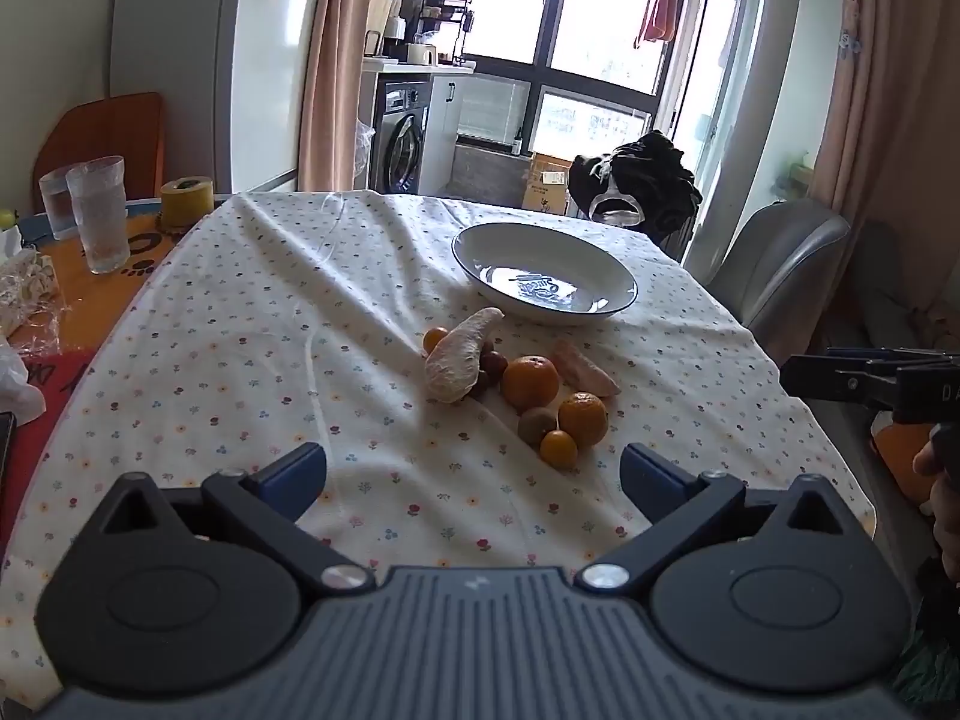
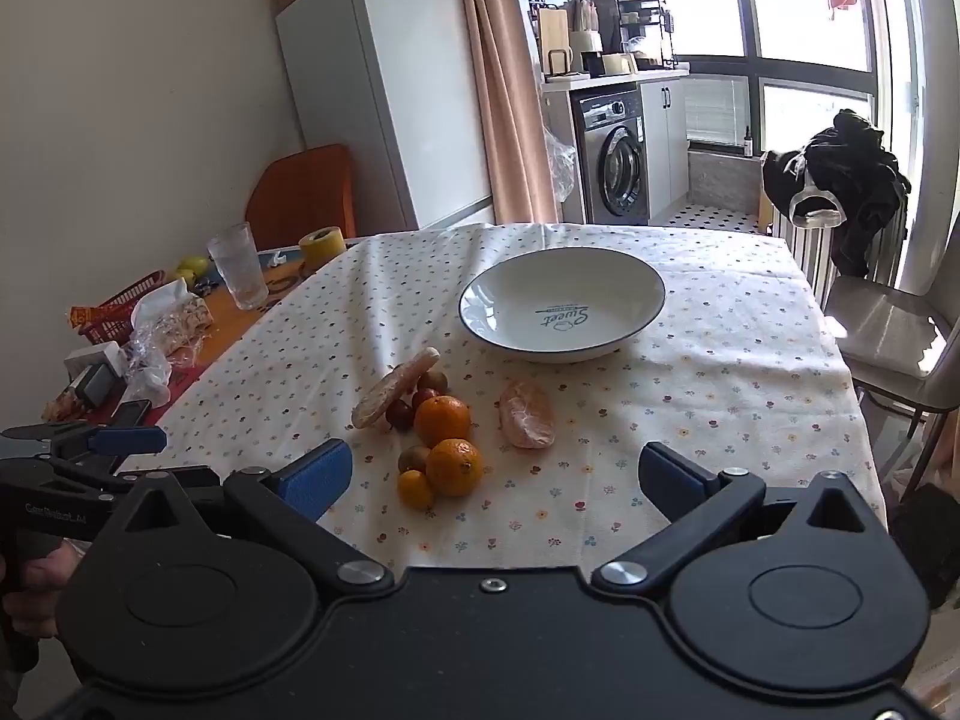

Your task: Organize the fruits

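Both tools are hovering over the near edge of the table (image 2: 750,324), which is wearing a white cloth printed with small flowers. The left hand-held gripper (image 1: 474,480) is standing with its blue-padded jaws spread wide and nothing between them, and the right hand-held gripper (image 2: 495,480) is gaping just as wide and equally bare. Just beyond them, a cluster of fruit is sitting near the middle of the table: a small orange kumquat (image 2: 415,489) nearest, touching a brown fuzzy kiwi (image 2: 414,457) and a round orange tangerine (image 2: 454,466), with a second round tangerine (image 2: 442,420) behind. A peeled pale pomelo segment (image 2: 396,387) is leaning on several dark red round fruits (image 2: 401,414), and another peeled pinkish segment (image 2: 527,413) is lying apart toward the right edge. Farther on, a white shallow ceramic bowl with a dark rim (image 2: 480,300) is resting empty toward the far edge.
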Tool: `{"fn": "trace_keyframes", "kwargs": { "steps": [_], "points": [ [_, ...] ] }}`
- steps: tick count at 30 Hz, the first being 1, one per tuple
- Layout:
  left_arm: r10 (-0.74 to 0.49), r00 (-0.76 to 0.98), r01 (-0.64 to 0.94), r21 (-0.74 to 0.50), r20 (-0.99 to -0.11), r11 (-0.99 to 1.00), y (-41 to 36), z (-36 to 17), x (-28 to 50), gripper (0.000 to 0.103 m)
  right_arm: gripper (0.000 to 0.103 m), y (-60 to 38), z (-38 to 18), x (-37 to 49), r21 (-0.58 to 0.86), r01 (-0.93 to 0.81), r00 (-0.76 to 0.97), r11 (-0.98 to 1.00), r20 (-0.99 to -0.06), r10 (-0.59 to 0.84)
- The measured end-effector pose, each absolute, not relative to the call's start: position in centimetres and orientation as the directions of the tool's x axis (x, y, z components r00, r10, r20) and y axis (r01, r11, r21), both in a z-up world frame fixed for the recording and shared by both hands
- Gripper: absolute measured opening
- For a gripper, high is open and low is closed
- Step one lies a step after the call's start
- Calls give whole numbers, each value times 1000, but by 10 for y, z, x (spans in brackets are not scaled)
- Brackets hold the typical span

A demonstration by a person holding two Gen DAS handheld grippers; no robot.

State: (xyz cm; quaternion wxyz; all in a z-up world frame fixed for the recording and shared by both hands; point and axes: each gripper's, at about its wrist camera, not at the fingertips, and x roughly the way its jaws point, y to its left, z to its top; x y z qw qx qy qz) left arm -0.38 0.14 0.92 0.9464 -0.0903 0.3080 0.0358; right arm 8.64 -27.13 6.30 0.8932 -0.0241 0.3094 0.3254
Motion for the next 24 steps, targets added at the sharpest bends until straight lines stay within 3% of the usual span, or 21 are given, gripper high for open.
{"fn": "trace_keyframes", "kwargs": {
  "steps": [24],
  "points": [
    [13, 816, -126, -156, -577, 980, 0, 15, -9, 103, 103, -272, 68, 85, 138, -594, 616, 793, -556, 558]
  ]
}}
